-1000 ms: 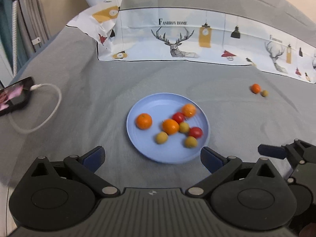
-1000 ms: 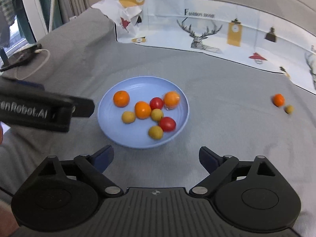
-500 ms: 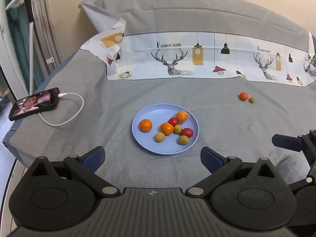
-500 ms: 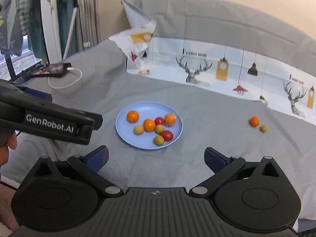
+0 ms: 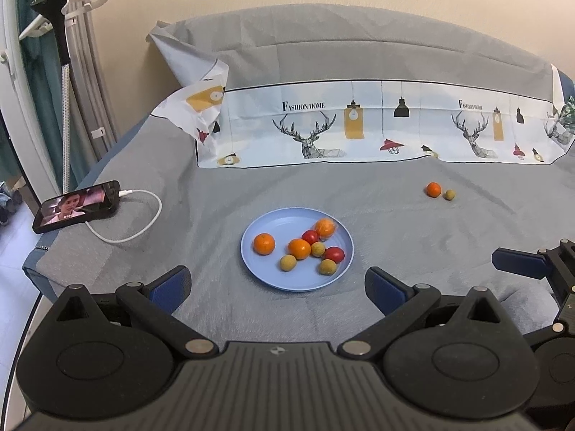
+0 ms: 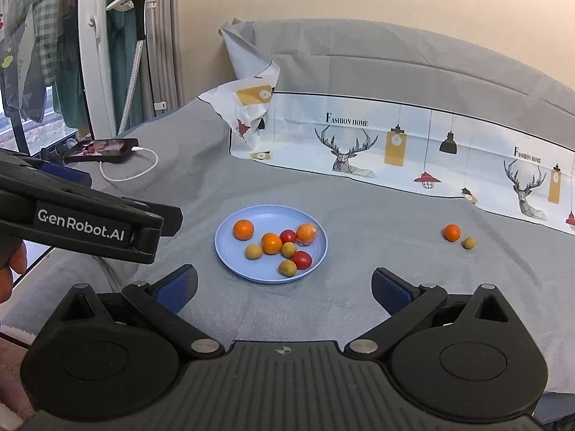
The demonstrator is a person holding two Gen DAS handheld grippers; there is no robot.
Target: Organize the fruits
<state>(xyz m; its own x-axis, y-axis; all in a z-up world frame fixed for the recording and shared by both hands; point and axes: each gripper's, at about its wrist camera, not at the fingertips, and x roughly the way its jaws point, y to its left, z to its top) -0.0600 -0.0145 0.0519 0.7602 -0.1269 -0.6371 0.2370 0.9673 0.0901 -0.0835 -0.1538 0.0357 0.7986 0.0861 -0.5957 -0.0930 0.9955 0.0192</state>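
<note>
Nearest the viewer, two handheld grippers hang over the near edge of a bed covered in grey cloth [image 5: 395,215]. The left gripper [image 5: 278,282] has its blue-padded jaws spread wide with nothing between them. The right gripper [image 6: 284,287] is likewise released and empty; its jaws have just finished opening.

Just beyond both grippers, near the middle of the bed, sits a pale blue plate [image 5: 266,280]. It holds eight small fruits clustered together: three oranges, two red fruits and three yellow-brown ones. None touches either gripper; the plate lies clear ahead of the open jaws.

Farther off, toward the right side of the bed, a loose orange [image 6: 451,232] and a small yellow-brown fruit [image 6: 469,242] rest side by side on the cloth, well apart from the plate.

At the left edge lies a phone [image 5: 77,205] with a white cable. Along the far edge runs a printed deer-pattern cloth [image 5: 359,125].

The work seems paused between pick-ups. The likely next move is for the right gripper to travel out to the loose pair, close gently on one round fruit, and bring it to the plate.
</note>
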